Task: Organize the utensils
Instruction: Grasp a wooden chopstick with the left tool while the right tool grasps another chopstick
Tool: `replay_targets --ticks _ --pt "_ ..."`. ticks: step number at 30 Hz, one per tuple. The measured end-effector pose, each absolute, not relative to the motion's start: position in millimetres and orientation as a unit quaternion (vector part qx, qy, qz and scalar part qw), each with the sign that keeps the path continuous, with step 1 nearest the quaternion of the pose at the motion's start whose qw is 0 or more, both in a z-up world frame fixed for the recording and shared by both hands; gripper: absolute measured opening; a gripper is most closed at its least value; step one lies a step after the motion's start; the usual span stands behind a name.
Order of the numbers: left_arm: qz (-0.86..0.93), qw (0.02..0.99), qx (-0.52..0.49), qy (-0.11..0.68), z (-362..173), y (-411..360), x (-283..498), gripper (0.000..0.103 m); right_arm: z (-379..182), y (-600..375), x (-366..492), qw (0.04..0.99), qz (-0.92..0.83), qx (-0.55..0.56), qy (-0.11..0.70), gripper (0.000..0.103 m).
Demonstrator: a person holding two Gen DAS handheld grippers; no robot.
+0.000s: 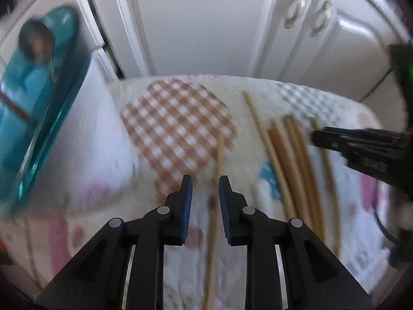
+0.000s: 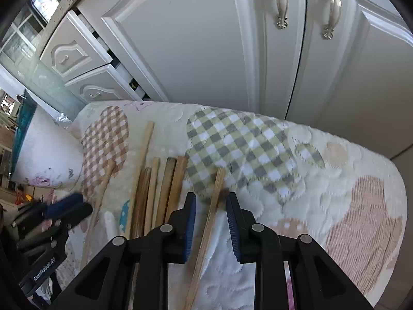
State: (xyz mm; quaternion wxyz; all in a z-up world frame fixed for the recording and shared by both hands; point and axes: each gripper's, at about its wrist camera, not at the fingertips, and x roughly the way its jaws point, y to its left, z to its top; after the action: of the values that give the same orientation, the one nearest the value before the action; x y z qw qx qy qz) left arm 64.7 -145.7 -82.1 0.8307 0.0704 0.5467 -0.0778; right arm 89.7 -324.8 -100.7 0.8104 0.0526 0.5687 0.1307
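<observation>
Both grippers hang over the blanket (image 2: 322,155), pointing steeply down. It covers some raised surface in front of white cabinet doors (image 2: 193,51); can't tell what's underneath.

Left gripper (image 1: 205,180): jaws part spread, nothing pinched. One chopstick (image 1: 219,160) lies in the gap, closer to the right pad, no contact I can see. Frame is blurry, so not certain.

Right gripper (image 2: 211,199): same, jaws part spread around another chopstick (image 2: 215,193), which lies loose on the blanket between the pads. Not gripped.

Between the two grippers lies a bundle of chopsticks (image 2: 157,186), roughly parallel, some touching, a longer one on the left edge. White cup (image 2: 49,152) stands at the blanket's left end, probably where they go. Teal dish (image 1: 38,98) beyond it.

Handling, my read: sticks are light, stiff wood or bamboo, not fragile. Thin and smooth, so they'll roll or pivot in a loose pinch. The soft blanket lets them sink, so the pads must press down into the pile to get under. Best to grab near the middle or a bit toward the thick end to keep them from tipping.
</observation>
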Motion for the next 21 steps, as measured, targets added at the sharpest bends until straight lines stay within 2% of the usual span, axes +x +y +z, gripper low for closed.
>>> replay_targets --ticks 5,8,9,10,14,21 --pt "-0.060 0.833 0.088 0.543 -88.2 -157.1 87.3 0.022 -103.1 -324.1 99.2 0.809 0.133 0.041 0.571 0.008" --pt "-0.064 0.828 0.078 0.552 -88.7 -159.3 98.5 0.020 -101.9 -329.0 100.6 0.803 0.141 0.049 0.576 0.008" --pt "-0.084 0.821 0.062 0.561 -88.6 -158.7 100.5 0.010 -101.0 -330.8 99.2 0.803 0.143 0.051 0.576 0.008" --pt "-0.100 0.815 0.048 0.569 -89.1 -161.7 105.5 0.005 -99.6 -333.6 96.3 0.803 0.144 0.051 0.576 0.007" --pt "-0.140 0.810 0.014 0.569 -76.9 -157.2 95.0 0.002 -87.9 -342.6 77.2 0.808 0.152 0.059 0.566 0.007" --pt "-0.176 0.833 -0.023 0.524 -14.6 -121.2 55.8 0.002 -42.4 -364.5 45.7 0.826 0.175 0.104 0.525 0.005"
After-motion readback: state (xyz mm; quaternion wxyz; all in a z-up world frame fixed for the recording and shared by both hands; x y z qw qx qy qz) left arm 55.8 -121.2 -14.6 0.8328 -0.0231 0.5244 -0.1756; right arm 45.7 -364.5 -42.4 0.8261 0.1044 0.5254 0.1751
